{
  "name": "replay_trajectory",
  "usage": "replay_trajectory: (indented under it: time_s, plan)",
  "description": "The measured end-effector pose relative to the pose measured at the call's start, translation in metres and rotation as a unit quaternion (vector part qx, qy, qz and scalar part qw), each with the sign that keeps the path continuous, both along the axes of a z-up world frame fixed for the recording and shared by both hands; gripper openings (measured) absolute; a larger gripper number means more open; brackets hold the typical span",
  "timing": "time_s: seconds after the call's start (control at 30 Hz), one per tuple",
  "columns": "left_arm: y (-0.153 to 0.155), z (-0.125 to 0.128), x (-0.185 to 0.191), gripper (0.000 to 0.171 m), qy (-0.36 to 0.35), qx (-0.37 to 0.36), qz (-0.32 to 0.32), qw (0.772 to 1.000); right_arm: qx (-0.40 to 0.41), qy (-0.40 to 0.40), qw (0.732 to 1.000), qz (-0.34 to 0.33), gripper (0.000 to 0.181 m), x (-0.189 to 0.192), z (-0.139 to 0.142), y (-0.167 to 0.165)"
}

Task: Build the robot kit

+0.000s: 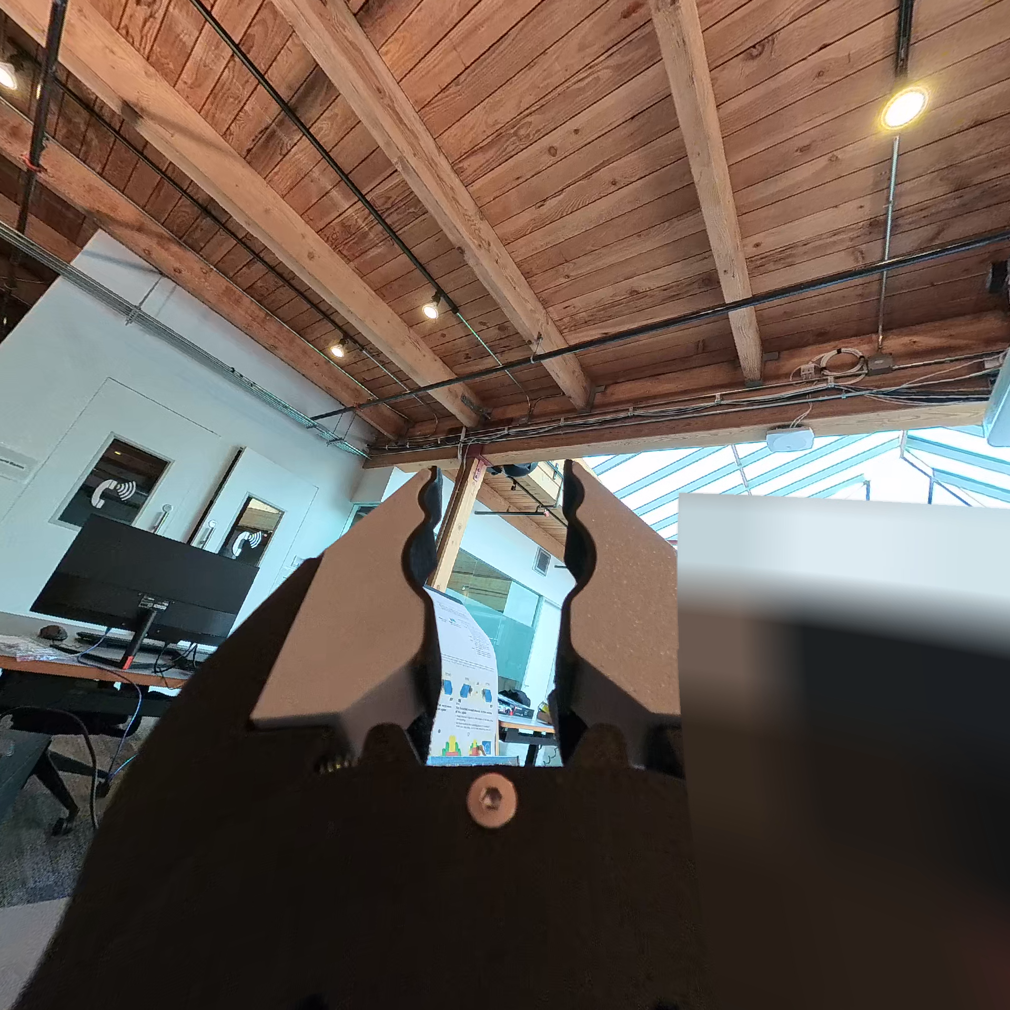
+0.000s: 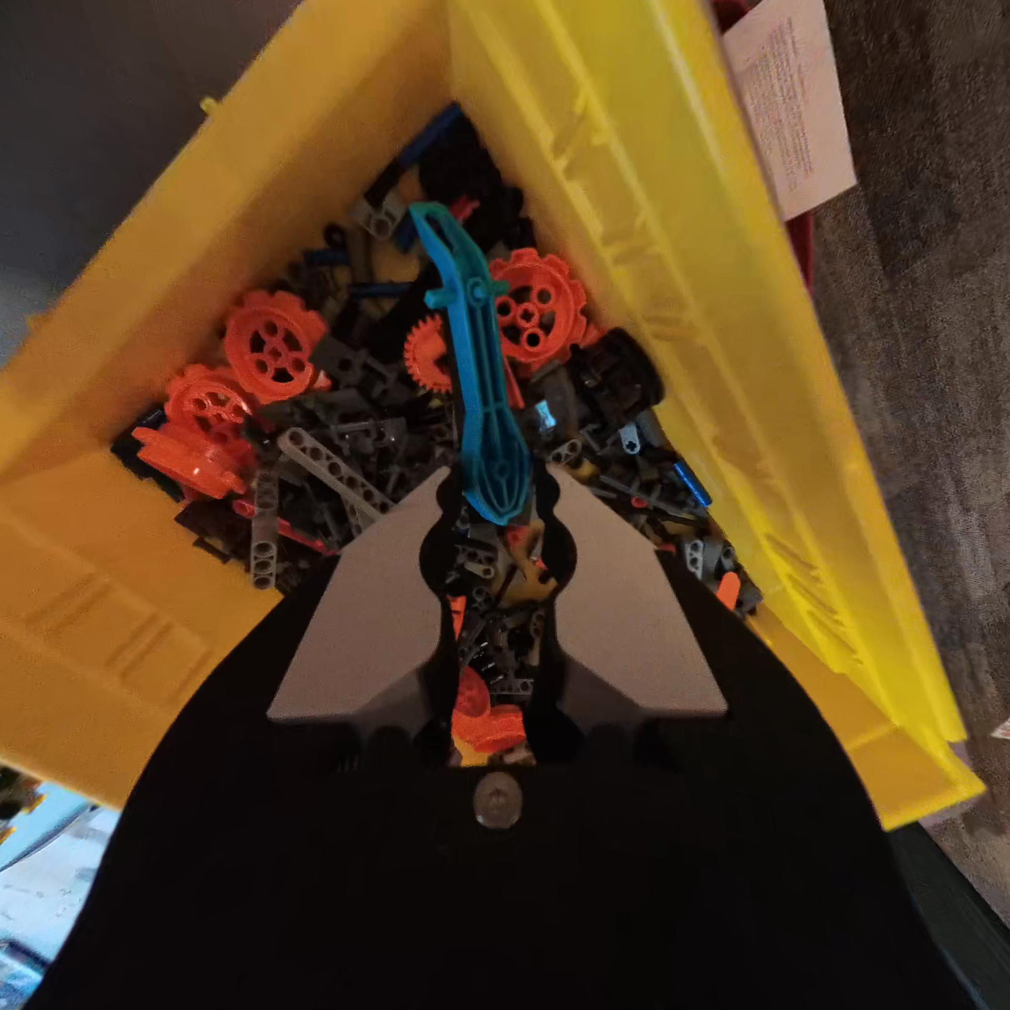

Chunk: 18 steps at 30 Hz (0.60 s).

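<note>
Left gripper (image 1: pixel 500 481) tilted up toward the wooden ceiling (image 1: pixel 492 191); jaws apart, nothing between the fingers. Through the gap: a printed sheet (image 1: pixel 467 672) with coloured diagrams, standing well beyond the tips. Far left of that view, a black monitor (image 1: pixel 147 579) on a desk (image 1: pixel 93 669), seen from behind, white wall (image 1: pixel 71 382) with two dark door panes beyond it. Lit spot lamps on ceiling tracks. Skylight (image 1: pixel 738 464) at right, above a blurred patch.

Right gripper (image 2: pixel 498 475) points down into a yellow bin (image 2: pixel 628 218) full of loose building-toy parts. Jaws narrowed on the broad lower end of a long teal blade-shaped piece (image 2: pixel 481 377); both fingertips sit against its sides, so it reads as gripped. The piece runs away from the tips toward the bin's far corner. Orange wheel-gears: three (image 2: pixel 273 344) near the bin's left wall, one (image 2: pixel 530 311) just right of the teal piece, near the right wall. A grey holed beam (image 2: pixel 333 470) lies left of the fingertips; dark small parts fill the rest. Outside the bin's right wall, a white paper card (image 2: pixel 787 104) on grey carpet (image 2: pixel 929 382).
</note>
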<state>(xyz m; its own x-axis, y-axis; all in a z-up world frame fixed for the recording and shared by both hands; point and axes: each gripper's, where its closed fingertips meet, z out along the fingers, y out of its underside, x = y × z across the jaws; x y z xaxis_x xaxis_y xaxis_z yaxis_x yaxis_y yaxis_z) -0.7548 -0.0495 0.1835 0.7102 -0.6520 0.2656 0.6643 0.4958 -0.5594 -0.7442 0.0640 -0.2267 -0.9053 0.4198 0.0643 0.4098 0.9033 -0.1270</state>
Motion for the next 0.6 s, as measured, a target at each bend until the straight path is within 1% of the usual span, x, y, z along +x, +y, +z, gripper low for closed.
replay_trajectory:
  time_s: [0.07,0.1,0.17,0.23,0.3,0.37,0.43,0.5,0.53,0.6]
  plan:
    - [0.000,0.000,-0.001,0.042,-0.001,0.001,0.000,1.000,0.009,0.024,1.000,-0.009,0.027,-0.011,0.015,0.012]
    - [0.000,0.000,-0.001,0.042,-0.002,0.001,0.000,1.000,0.021,0.029,0.999,-0.022,0.027,-0.016,0.022,0.025]
    - [0.000,0.000,0.000,0.042,0.000,0.000,-0.001,1.000,0.062,0.014,0.996,-0.061,0.027,-0.017,0.027,0.061]
    - [0.000,0.000,0.000,0.042,0.000,0.000,0.000,1.000,0.100,0.000,0.990,-0.096,0.028,-0.012,0.025,0.096]
    - [0.000,0.000,0.000,0.042,-0.001,0.001,-0.001,1.000,0.136,-0.032,0.983,-0.122,0.028,0.003,0.017,0.125]
    - [0.000,0.000,-0.001,0.042,-0.001,0.001,-0.002,1.000,0.189,-0.058,0.972,-0.128,0.028,0.020,0.009,0.151]
    - [0.000,0.000,0.000,0.042,-0.001,0.001,-0.001,1.000,0.230,-0.102,0.960,-0.125,0.028,0.042,0.003,0.165]
    - [0.000,0.000,0.001,0.042,0.001,0.000,0.000,1.000,0.281,-0.142,0.940,-0.128,0.020,0.059,0.000,0.177]
    - [0.000,0.000,0.001,0.042,0.001,0.000,0.000,1.000,0.293,-0.162,0.934,-0.125,0.022,0.067,-0.003,0.177]
    - [0.001,0.000,0.002,0.042,0.003,-0.001,-0.001,1.000,0.279,-0.201,0.929,-0.136,0.026,0.079,-0.014,0.169]
